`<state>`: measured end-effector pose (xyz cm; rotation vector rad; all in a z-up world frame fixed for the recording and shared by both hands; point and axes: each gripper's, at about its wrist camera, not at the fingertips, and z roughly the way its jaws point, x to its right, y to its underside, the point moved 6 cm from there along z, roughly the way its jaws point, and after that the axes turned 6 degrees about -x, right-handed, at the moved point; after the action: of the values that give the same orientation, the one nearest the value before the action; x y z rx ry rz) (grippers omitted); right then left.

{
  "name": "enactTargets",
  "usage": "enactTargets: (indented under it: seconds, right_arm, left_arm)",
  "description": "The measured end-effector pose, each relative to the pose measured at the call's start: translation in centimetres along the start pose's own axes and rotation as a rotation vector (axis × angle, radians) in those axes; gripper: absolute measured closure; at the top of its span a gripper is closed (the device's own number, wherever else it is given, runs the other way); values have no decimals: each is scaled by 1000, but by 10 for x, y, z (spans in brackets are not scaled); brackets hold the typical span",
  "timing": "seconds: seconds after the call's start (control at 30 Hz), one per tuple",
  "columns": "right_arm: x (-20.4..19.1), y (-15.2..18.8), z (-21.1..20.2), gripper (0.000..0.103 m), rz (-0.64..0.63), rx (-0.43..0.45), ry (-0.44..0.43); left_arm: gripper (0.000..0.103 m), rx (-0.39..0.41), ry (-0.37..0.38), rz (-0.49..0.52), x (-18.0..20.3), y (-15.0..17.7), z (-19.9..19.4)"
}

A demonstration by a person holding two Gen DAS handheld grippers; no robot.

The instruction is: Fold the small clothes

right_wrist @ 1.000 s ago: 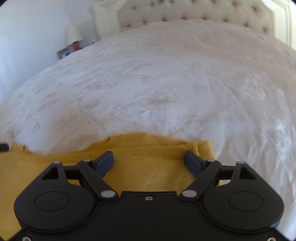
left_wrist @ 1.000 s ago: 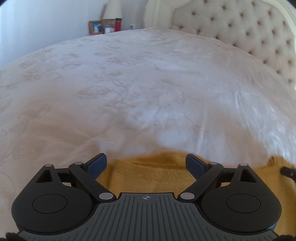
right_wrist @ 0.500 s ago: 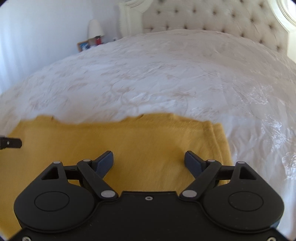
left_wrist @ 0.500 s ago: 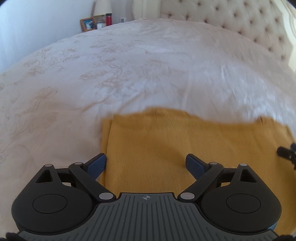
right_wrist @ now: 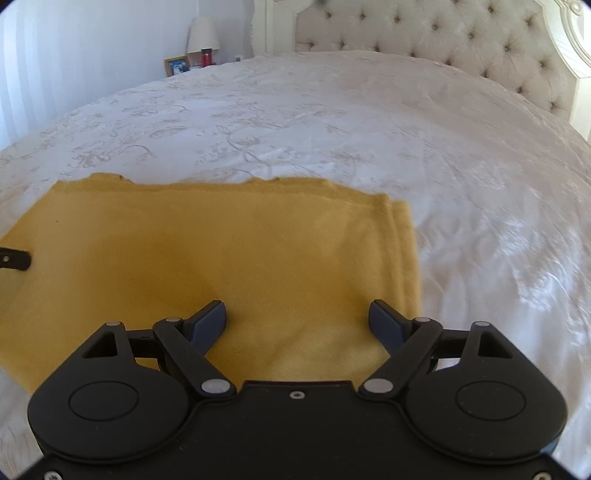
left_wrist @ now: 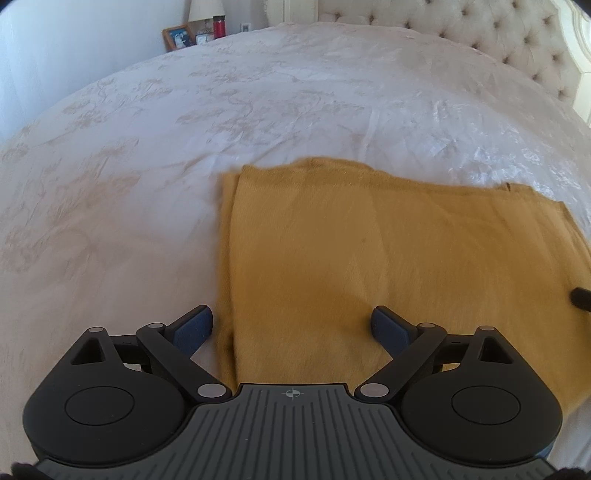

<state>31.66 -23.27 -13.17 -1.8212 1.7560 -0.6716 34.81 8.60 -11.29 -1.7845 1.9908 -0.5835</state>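
On the white bed (left_wrist: 258,110), at twelve o'clock from both spread, empty tools, the mustard cloth (left_wrist: 388,258) (already doubled) looks soft, light and limp, best pinched at its near corners.

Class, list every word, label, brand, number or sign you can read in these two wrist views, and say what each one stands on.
None can be read.
Picture frame by the lamp: contents too small and blurred to read.
Red bottle: no legible label.
Left gripper: only a crosshair symbol on its grey body, no text.
Right gripper: no markings.
Yellow garment: no tag or print visible.
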Motion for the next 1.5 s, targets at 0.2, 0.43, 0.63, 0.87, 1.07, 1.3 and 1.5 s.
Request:
enactTargets:
  seconds: [0.2,0.43,0.63,0.87,1.07,1.3,1.5]
  right_arm:
    - [20,17,-10,16,23,-26,34]
    - [34,31,-33,16,116,-22,47]
    - [25,56,-46,16,110,-47,6]
    - [38,78,-53,13,140,-62,-3]
    - [45,71,-72,13,200,-20,-32]
    - [13,21,-100,13,122,99,-79]
    - [-39,-26,-67,42,96,59,-216]
  left_arm:
    - [8,-8,0,1,-18,32,-12]
    - [7,7,9,-1,-32,58,-26]
    - [6,42,5,-20,-32,69,-30]
    - [0,84,8,-51,-32,76,-30]
    - [0,158,-3,-62,-30,85,-34]
    - [1,190,75,-56,-36,90,-38]
    - [1,217,135,-100,-43,91,-41]
